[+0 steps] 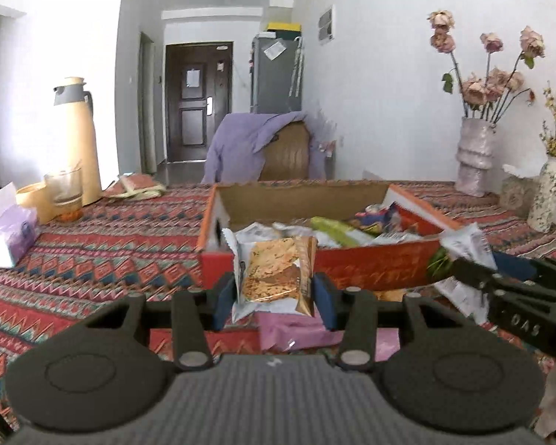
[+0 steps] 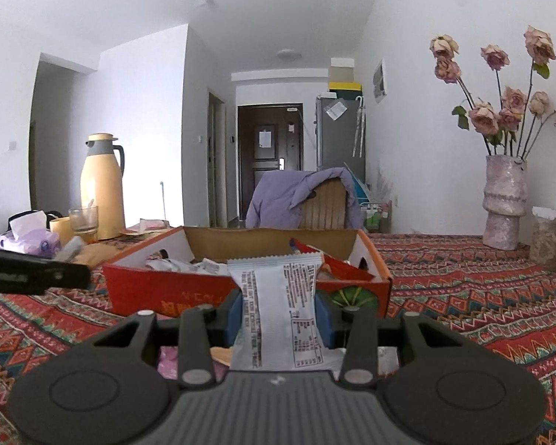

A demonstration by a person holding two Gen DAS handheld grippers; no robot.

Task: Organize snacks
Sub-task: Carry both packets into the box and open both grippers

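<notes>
My left gripper [image 1: 274, 293] is shut on a cracker packet [image 1: 272, 272] with a golden front, held upright just in front of the open orange cardboard box [image 1: 374, 267]. Several snack packets [image 1: 337, 228] lie inside that box. In the right wrist view my right gripper [image 2: 278, 317] is shut on a white snack packet [image 2: 278, 307], printed side towards me, held near the front wall of the orange box [image 2: 166, 293]. The right gripper [image 1: 474, 270] also shows at the right of the left wrist view, with its white packet [image 1: 467, 241]. A pink packet [image 1: 296, 330] lies on the cloth below my left gripper.
A patterned red tablecloth [image 1: 111, 244] covers the table. At the left stand a cream thermos [image 1: 76, 141], a glass [image 1: 63, 189] and a tissue pack [image 1: 7, 230]. Vases with dried flowers [image 1: 476, 155] stand at the right. A chair draped in purple cloth [image 1: 263, 144] is behind the box.
</notes>
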